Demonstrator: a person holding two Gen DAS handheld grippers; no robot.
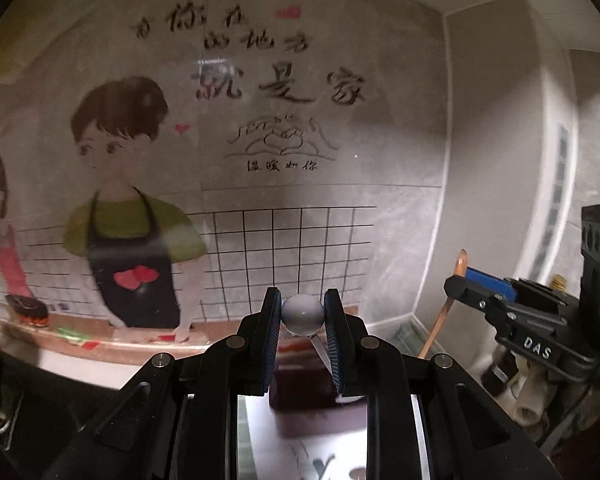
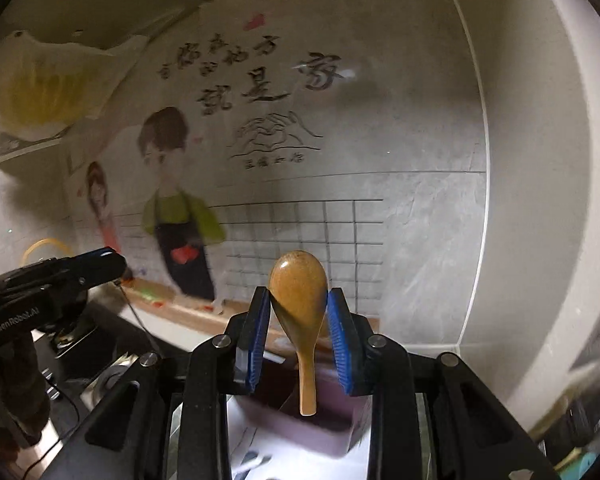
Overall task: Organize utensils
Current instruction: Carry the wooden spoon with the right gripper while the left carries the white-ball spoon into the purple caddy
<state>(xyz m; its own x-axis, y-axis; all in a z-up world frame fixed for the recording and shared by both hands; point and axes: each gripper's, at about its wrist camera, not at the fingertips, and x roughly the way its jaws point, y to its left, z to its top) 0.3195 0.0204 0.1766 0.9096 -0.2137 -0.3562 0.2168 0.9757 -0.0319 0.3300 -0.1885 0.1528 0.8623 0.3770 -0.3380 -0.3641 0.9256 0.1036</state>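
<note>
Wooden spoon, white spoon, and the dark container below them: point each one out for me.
wooden spoon (image 2: 298,292): right wrist view, on its bowl, between the gripper's pads.
white spoon (image 1: 302,314): left wrist view, on its rounded bowl.
dark container (image 2: 328,436): right wrist view, on its front wall.

Wall (image 1: 380,60) close ahead, seemingly.

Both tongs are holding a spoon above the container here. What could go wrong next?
1. The right tongs pinch the wooden spoon by its rounded bowl, handle hanging; it might pivot or slip.
2. The left tongs grip the gray spoon by its round bowl too, so it may squirt out.
3. The purple container lies partly hidden below, so a drop could miss.
</note>
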